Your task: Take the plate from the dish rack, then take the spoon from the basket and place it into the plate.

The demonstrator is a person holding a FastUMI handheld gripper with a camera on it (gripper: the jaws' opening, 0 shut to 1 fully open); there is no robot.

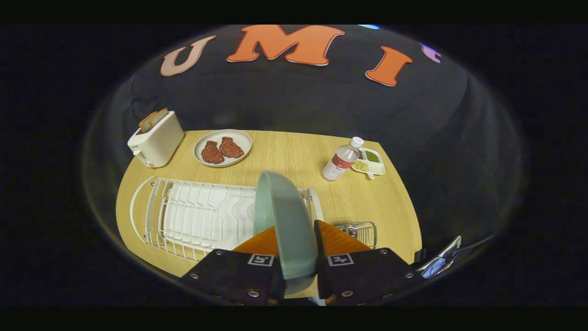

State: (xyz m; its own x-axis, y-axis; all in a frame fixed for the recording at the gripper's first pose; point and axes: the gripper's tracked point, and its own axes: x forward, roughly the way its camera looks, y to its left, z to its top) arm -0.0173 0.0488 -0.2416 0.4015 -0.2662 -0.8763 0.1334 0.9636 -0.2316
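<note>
A pale grey-green plate (285, 220) stands on edge between my fingers, and my gripper (296, 239) is shut on its rim. The plate hangs above the right end of the white wire dish rack (193, 216), lifted off its slots. Just right of the rack, partly behind my right finger (337, 239), sits a small chrome wire basket (363, 230); the spoon in it cannot be made out.
On the wooden table (294, 151) beyond the rack stand a white toaster (156, 138) holding bread, a plate of red meat pieces (223, 147), a water bottle (342, 161) and a small divided dish of beans (370, 162).
</note>
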